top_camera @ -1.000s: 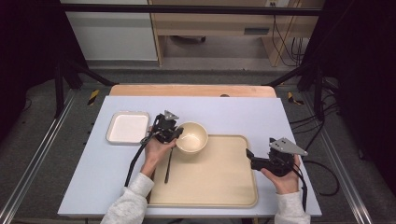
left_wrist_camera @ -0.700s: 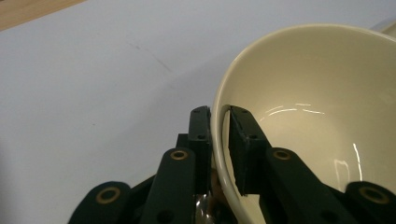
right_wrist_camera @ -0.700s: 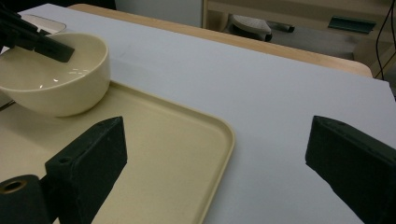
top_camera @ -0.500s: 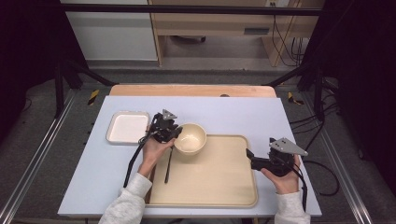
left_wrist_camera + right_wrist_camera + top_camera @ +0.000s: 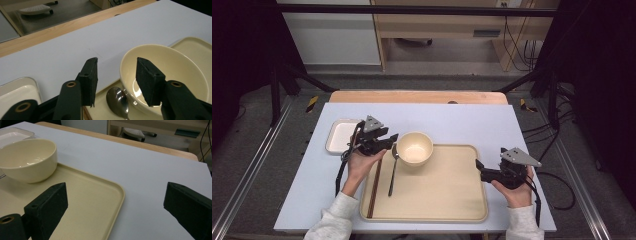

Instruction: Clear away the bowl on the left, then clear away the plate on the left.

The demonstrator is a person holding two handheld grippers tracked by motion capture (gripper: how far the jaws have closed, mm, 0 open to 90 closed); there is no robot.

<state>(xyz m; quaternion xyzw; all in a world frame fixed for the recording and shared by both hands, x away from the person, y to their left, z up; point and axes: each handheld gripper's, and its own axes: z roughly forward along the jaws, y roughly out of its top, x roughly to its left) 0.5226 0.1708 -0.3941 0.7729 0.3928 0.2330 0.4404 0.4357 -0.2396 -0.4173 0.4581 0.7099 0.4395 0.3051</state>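
Observation:
A cream bowl stands on the far left part of the beige tray. A metal spoon lies just left of the bowl, and dark chopsticks lie along the tray's left edge. My left gripper hovers just left of the bowl's rim. Its jaws have just been opening and nothing is between them. In the left gripper view the gripper looks past the spoon to the bowl. My right gripper rests at the tray's right edge, wide open and empty.
A small white tray sits on the white tabletop left of my left gripper. A wooden strip runs along the table's far edge. The tray's middle and right are bare, as is the tabletop beyond the bowl.
My left gripper has opened, come off the bowl's rim and drawn back to the left and upward. The bowl stays on the tray. The right gripper has not moved.

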